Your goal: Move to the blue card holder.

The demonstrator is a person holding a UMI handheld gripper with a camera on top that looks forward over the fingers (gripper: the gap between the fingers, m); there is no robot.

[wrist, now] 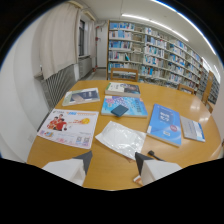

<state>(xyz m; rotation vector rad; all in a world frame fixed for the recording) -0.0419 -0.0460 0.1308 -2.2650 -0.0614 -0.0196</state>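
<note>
My fingers [114, 162] stand open with a plain gap between their dark tips and nothing in it, hanging above the near edge of the round wooden table [115, 175]. The blue card holder [119, 110] is the small dark blue rectangle lying flat on a light blue printed booklet [125, 106], well beyond the fingers and a little to the right of the line between them. Between me and it lies a clear plastic sleeve [121, 138], with a colourful flyer [69, 127] to its left and a blue book [165, 123] to its right. I judge the holder to be light, thin and fairly stiff, probably with a smooth cover that could skid on the glossy booklet if I nudge it sideways. Because it lies so low, I would take it across its shorter width, one finger on each long edge, coming down close to the paper; I cannot tell from here whether it hinges open, so I would pinch near the middle.
</note>
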